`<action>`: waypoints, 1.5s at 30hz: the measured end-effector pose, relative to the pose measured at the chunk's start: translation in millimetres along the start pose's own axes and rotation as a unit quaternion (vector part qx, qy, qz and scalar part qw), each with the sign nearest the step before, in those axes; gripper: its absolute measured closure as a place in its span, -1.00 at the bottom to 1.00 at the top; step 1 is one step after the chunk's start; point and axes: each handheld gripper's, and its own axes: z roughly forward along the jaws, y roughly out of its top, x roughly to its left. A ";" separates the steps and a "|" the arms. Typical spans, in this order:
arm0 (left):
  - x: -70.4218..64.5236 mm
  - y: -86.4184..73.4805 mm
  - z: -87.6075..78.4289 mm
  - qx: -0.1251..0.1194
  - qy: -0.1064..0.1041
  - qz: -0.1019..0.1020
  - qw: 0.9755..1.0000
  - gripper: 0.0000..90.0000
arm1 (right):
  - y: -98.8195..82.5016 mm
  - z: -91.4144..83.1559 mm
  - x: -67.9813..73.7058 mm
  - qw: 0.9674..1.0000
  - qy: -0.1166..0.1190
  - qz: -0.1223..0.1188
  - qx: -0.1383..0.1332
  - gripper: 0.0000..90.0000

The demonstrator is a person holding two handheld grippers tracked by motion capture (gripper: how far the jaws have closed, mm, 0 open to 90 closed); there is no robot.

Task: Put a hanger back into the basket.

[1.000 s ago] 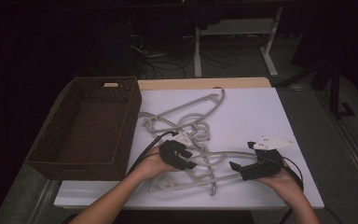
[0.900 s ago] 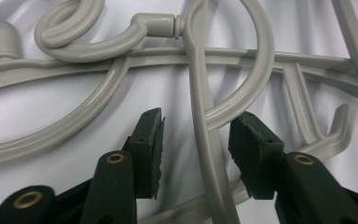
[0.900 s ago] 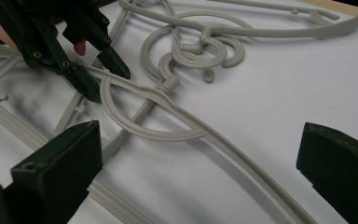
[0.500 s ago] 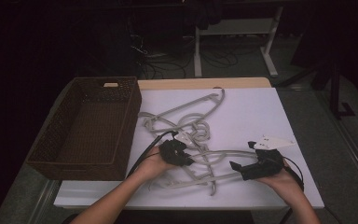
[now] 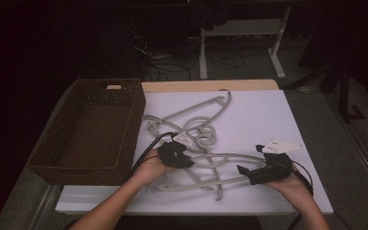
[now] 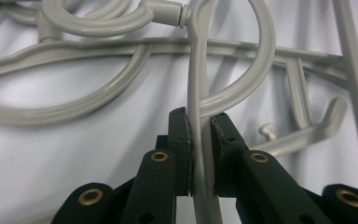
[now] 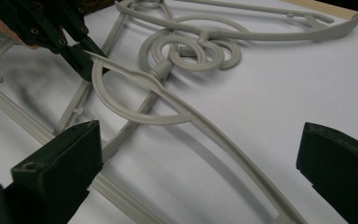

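Grey hanger [image 6: 200, 140] pinched in left gripper [image 6: 200, 133]; right gripper [image 7: 198, 172] wide apart.

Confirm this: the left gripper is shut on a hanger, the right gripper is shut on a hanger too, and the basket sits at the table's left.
Wrong on one count: the right gripper is open, its fingers spread wide above a hanger arm, as the right gripper view shows. The left gripper is indeed shut on a hanger, and the basket sits at the table's left.
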 end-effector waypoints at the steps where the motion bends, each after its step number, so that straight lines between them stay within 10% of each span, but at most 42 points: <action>1: -0.1 -0.3 -2.9 -0.001 0.001 0.000 1.000 0.79 | 0.0 0.1 0.0 1.000 0.000 0.000 0.000 -1.00; 12: -0.1 0.6 -34.4 -0.025 0.009 -0.008 1.000 0.79 | 0.9 0.2 0.8 1.000 0.001 -0.001 -0.001 -1.00; 24: 9.4 19.7 -87.6 -0.044 0.078 -0.015 0.996 0.80 | 8.6 -7.5 5.5 1.000 0.006 -0.008 -0.020 -1.00; 38: 41.0 28.6 -180.2 -0.081 0.133 -0.029 0.987 0.80 | 7.4 -5.4 2.7 1.000 0.006 -0.005 -0.017 -1.00; 45: 65.3 6.0 -228.0 -0.099 0.173 -0.054 0.979 0.80 | 6.8 -4.9 1.8 1.000 0.006 -0.004 -0.016 -1.00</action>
